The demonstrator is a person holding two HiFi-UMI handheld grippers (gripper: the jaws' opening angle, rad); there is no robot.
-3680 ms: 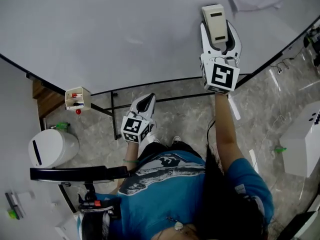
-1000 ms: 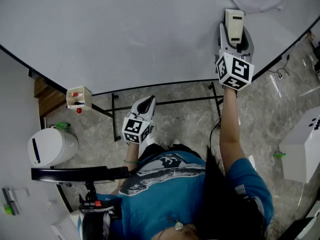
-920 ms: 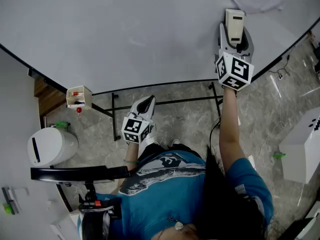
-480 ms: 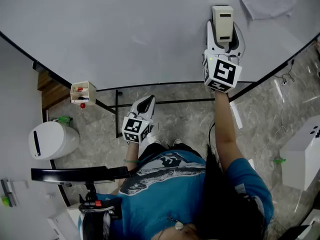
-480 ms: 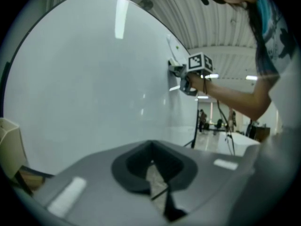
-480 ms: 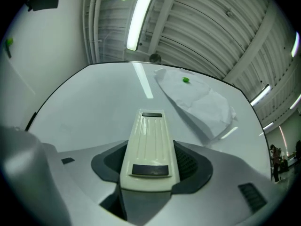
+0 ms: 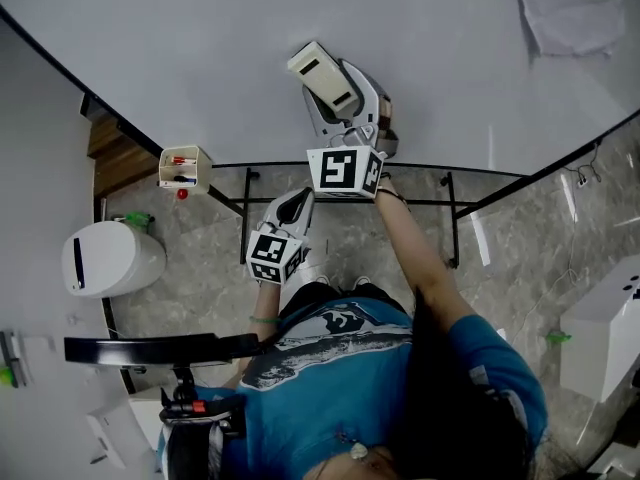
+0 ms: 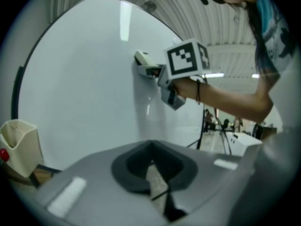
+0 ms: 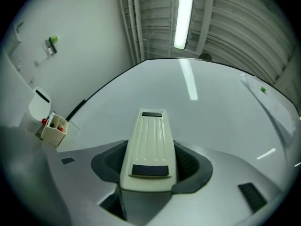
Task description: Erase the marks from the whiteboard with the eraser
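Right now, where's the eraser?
Head view, centre: the eraser is clamped in the right gripper, against the whiteboard just above its lower edge.

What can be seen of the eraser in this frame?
The eraser is a long, cream block that looks like plastic. It has fine lengthwise ribs on its back and a dark rectangular patch near each end. Its near end is clamped between the jaws of the right gripper, and the rest projects forward beyond them. From the left gripper view its underside appears to lie against the whiteboard, low on the board near the bottom edge. Its wiping face is hidden, and no marks show on the board around it.
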